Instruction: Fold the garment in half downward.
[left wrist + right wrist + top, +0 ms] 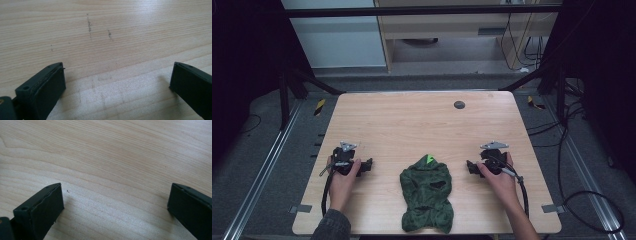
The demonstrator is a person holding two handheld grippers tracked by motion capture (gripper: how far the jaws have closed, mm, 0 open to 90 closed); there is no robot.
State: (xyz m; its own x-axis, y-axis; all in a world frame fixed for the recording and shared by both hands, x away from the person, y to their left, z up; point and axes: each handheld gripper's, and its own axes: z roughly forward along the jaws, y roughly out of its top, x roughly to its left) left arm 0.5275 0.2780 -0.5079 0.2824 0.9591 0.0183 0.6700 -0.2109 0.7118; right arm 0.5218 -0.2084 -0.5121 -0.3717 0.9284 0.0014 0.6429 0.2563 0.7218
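1. garment [427, 194] lies crumpled near the table's [412, 120] near edge, between our grippers, untouched.
2. left gripper [371, 165] and right gripper [468, 165] rest beside it, jaws wide, empty.
3. we judge nothing begun; all handling remains.

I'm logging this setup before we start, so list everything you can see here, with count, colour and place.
Garment: one, dark green with a bright green tab at its top, lying crumpled at the table's near middle.
Table: one, light wood.
Round cap: one, dark grey, set in the tabletop toward the far right.
Left gripper: one, black, on the table left of the garment, jaws open.
Right gripper: one, black, right of the garment, jaws open.
Hands: two, one on each gripper.
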